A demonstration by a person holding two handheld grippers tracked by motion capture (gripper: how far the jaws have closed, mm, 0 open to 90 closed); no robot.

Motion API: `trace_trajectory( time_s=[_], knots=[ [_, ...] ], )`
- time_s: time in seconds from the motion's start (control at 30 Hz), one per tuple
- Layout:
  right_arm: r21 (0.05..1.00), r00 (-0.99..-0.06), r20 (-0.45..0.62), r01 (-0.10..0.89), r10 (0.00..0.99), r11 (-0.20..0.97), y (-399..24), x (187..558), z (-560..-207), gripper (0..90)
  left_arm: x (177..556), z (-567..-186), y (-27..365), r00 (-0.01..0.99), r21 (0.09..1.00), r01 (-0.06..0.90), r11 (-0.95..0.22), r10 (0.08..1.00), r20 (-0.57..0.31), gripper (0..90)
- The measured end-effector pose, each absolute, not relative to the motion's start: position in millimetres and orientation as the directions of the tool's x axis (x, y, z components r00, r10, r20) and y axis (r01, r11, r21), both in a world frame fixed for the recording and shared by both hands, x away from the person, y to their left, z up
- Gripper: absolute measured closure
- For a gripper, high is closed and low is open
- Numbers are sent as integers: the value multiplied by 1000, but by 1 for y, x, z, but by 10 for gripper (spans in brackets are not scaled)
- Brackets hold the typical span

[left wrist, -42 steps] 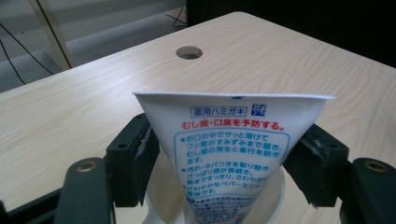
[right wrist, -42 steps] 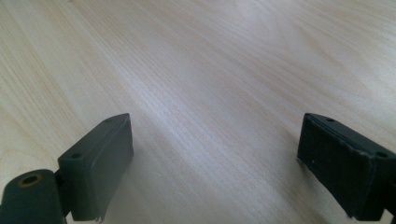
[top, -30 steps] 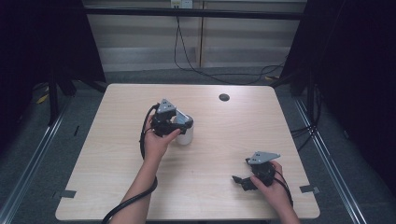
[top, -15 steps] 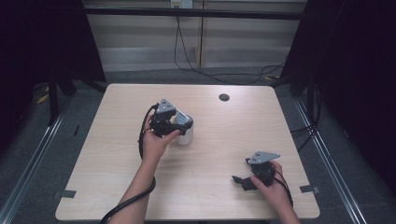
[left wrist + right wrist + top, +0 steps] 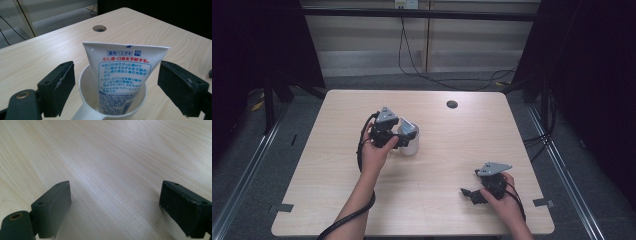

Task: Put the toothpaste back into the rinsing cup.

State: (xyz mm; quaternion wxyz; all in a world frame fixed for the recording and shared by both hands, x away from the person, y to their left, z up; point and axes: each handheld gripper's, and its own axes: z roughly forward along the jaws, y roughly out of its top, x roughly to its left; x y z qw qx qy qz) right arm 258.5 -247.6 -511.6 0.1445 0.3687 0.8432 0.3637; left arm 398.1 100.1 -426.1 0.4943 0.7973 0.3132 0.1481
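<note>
A white toothpaste tube (image 5: 125, 65) with blue and red print stands crimped end up in a white cup (image 5: 83, 82) left of the table's middle. In the high view the tube (image 5: 406, 129) leans in the cup (image 5: 410, 146). My left gripper (image 5: 117, 75) is open. Its jaws have just been opening and now stand wide on either side of the tube, pads clear of it. From above, the left gripper (image 5: 403, 138) reaches the cup from the left. My right gripper (image 5: 469, 194) rests low near the table's front right, open over bare wood (image 5: 115, 202).
The wooden table (image 5: 337, 200) has a round cable hole (image 5: 452, 104) near its far edge, which also lies beyond the tube in the left gripper view (image 5: 99, 28). Black cables trail from both grippers. Dark frames and floor rails flank the table.
</note>
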Motion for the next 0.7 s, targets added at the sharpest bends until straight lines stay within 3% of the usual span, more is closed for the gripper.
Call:
trace_trajectory(
  time_s=[0.7],
  knots=[
    [720, -686, 25, 517, 727, 463, -248, 258, -512, 99, 387, -418, 114, 788, 864, 350, -361, 613, -63, 149]
  ],
)
